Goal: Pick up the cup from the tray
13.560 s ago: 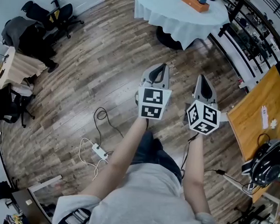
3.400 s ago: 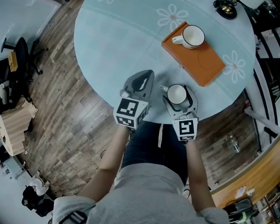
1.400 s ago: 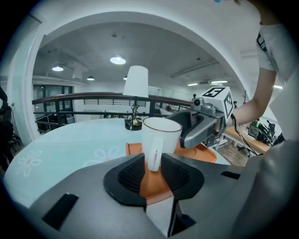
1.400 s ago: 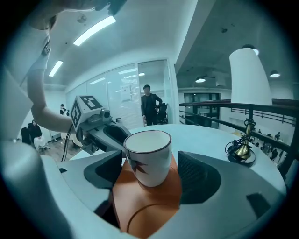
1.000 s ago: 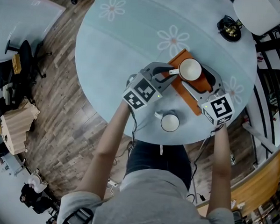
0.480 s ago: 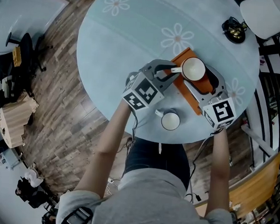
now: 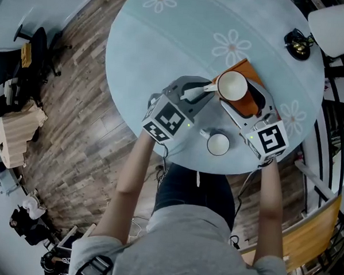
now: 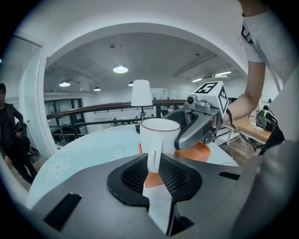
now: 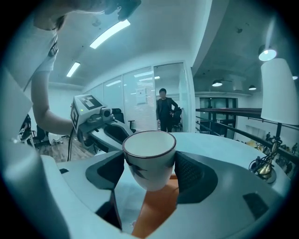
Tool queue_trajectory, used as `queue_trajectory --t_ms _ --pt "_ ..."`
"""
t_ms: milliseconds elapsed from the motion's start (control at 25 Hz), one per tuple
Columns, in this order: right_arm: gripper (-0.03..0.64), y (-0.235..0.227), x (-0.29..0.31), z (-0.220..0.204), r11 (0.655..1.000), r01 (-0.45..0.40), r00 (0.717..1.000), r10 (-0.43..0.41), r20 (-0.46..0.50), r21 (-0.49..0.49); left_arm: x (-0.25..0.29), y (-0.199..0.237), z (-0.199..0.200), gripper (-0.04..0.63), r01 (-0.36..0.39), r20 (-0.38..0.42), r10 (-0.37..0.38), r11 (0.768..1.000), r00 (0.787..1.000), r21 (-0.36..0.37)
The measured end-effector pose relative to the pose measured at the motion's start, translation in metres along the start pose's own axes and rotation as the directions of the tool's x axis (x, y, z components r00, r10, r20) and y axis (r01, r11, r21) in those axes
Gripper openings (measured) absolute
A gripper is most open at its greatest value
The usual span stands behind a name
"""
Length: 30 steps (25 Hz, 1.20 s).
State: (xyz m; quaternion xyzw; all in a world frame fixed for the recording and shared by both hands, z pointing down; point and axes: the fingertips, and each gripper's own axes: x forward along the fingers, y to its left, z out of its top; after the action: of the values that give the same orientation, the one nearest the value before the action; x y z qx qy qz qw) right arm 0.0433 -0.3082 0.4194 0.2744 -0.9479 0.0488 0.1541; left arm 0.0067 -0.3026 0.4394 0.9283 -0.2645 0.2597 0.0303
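Observation:
A white cup (image 7: 232, 85) with a dark rim hangs just above the orange tray (image 7: 253, 105) on the round pale-blue table (image 7: 165, 47). My left gripper (image 7: 204, 90) is shut on the cup's handle (image 8: 153, 158), which stands upright between its pads. My right gripper (image 7: 238, 96) is shut on the cup's body (image 9: 148, 156), a pad on either side. The left gripper view shows the right gripper (image 8: 196, 123) behind the cup (image 8: 159, 133). Below the cup, the right gripper view shows the tray (image 9: 156, 205).
A second white cup (image 7: 218, 144) stands on the table near its front edge, between my two arms. A white lamp shade (image 7: 339, 22) and a dark small object (image 7: 297, 43) are at the far right. A person (image 9: 164, 109) stands far behind the table.
Both grippers have come up a little with the cup held between them, so the cup now hangs clear of the tray. The second cup has stayed where it was on the table.

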Motion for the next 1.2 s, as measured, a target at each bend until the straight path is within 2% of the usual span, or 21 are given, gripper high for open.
queue_trajectory --t_ms 320,480,760,920,1200 --pt "0.341 0.058 0.028 -0.008 0.994 -0.107 0.993 0.107 -0.045 -0.006 -0.05 -0.011 -0.048 0.072 -0.069 -0.056 0.065 0.995 0.996 -0.068" --pt "0.341 0.081 0.037 -0.017 0.989 -0.144 0.987 0.145 -0.071 0.014 -0.064 -0.019 -0.066 0.072 -0.085 -0.048 0.081 0.991 0.996 -0.101" --pt "0.341 0.098 0.052 -0.039 0.978 -0.204 0.967 0.207 -0.148 0.035 -0.07 -0.026 -0.096 0.072 -0.113 -0.07 0.104 0.982 0.992 -0.149" --pt "0.341 0.104 0.059 -0.049 0.975 -0.217 0.954 0.221 -0.201 0.038 -0.069 -0.027 -0.107 0.073 -0.122 -0.049 0.115 0.976 0.992 -0.178" --pt "0.341 0.109 0.066 -0.072 0.972 -0.221 0.9 0.234 -0.369 0.077 -0.064 -0.029 -0.128 0.072 -0.144 -0.087 0.128 0.968 0.988 -0.204"
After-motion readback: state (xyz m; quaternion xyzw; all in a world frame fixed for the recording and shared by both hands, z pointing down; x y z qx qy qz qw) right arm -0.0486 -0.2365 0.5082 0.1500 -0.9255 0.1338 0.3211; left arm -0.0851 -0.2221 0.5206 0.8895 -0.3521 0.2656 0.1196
